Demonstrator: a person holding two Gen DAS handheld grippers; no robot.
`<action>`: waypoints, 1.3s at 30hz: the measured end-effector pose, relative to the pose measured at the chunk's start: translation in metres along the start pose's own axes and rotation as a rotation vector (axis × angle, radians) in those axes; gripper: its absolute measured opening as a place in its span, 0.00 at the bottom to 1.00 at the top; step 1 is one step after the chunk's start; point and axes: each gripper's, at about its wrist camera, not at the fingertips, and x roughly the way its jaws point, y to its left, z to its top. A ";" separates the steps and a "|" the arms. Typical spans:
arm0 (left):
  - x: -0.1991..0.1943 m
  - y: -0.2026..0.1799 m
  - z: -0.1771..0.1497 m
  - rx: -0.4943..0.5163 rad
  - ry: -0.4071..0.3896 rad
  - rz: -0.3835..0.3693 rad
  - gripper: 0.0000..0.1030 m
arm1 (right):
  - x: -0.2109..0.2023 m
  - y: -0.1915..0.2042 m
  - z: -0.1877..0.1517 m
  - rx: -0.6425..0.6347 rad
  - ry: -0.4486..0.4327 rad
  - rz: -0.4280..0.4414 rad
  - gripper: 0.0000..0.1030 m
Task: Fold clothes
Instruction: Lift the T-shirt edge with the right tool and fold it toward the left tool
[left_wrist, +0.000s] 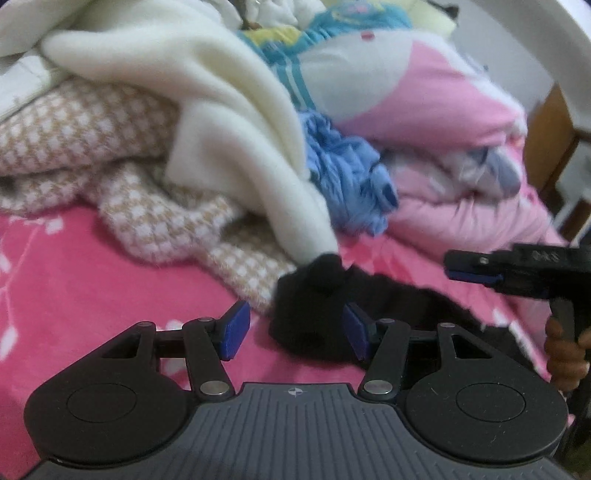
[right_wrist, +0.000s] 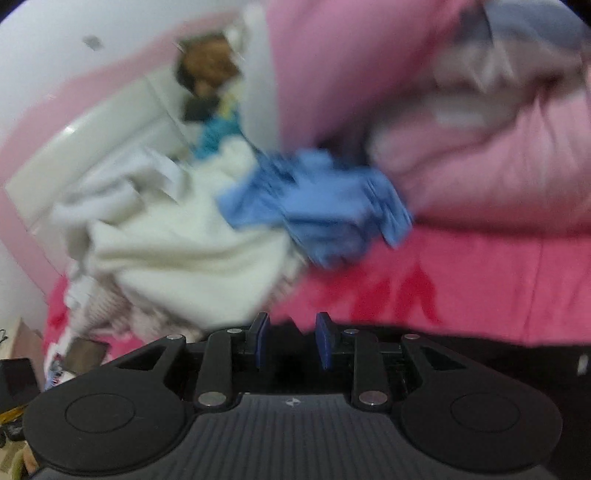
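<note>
Your left gripper hovers over the pink bed sheet, fingers spread and gripping nothing. The black garment lies on the sheet between them, bunched nearer the right finger; I cannot tell if it touches. Ahead and left sit the checked blanket and cream fleece, with the blue garment straight ahead. Your right gripper has fingers parted, pressing nothing, black cloth just beneath them.
</note>
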 end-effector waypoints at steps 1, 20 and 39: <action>0.000 -0.001 -0.002 0.016 0.006 0.013 0.54 | 0.009 -0.001 0.000 0.005 0.022 0.003 0.28; 0.005 -0.004 -0.006 0.088 0.035 0.046 0.54 | 0.046 0.030 0.019 -0.122 0.010 0.080 0.01; 0.003 0.001 -0.004 0.059 0.034 0.012 0.54 | 0.103 0.043 0.051 -0.247 -0.111 -0.082 0.17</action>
